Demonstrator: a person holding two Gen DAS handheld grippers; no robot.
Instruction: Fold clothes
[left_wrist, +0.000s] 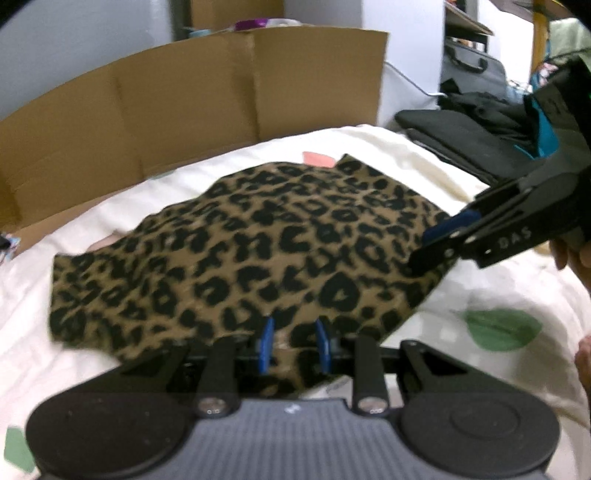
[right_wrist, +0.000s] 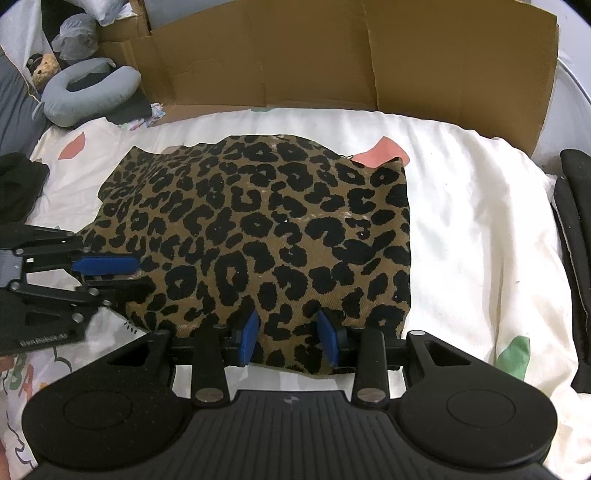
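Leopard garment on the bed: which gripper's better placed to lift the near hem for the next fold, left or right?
Right, probably. The right gripper straddles a pinch of the leopard garment at its near hem. The left gripper sits at the garment's side edge, pointing across it.

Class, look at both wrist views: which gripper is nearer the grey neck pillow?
Left. The left gripper is at the leopard-print garment's edge on the neck pillow's side; the right gripper is at its near edge, farther away.

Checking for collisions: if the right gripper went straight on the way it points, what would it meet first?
Probably the leopard-print garment: the right gripper points down at its near edge, fabric already between its fingers, with the white bedding underneath.
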